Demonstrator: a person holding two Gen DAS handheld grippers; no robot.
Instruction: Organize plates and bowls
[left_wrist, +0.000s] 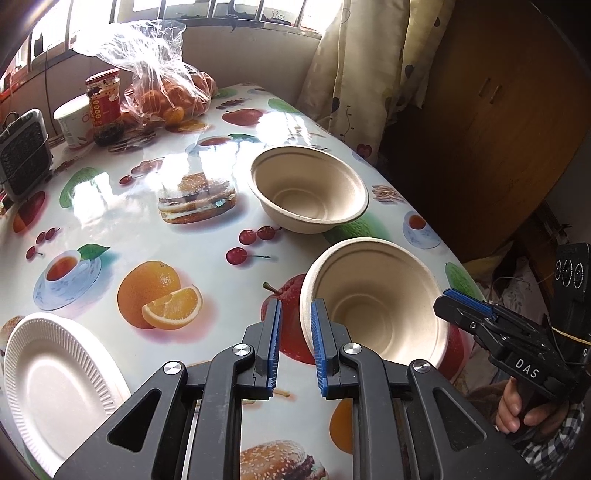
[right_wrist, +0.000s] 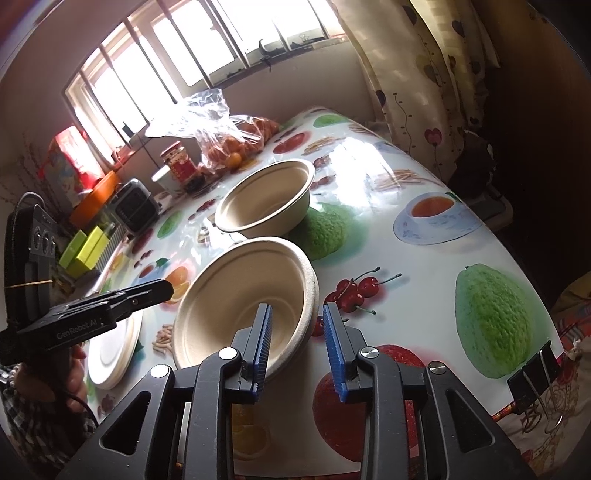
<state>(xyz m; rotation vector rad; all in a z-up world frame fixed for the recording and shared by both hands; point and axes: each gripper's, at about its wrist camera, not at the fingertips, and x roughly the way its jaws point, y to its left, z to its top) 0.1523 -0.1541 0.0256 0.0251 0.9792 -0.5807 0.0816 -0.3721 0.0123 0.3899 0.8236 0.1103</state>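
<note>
Two beige paper bowls stand on the fruit-print table. The near bowl is close to both grippers. My left gripper is open, its right finger just inside the near bowl's left rim, its left finger outside. My right gripper is open, its jaws straddling that bowl's near right rim without closing on it. The far bowl stands free behind. A white paper plate lies at the left.
A bag of oranges, a red-lidded jar, a white cup and a small grey heater stand at the table's far left. Curtains hang behind. A binder clip grips the table's right edge.
</note>
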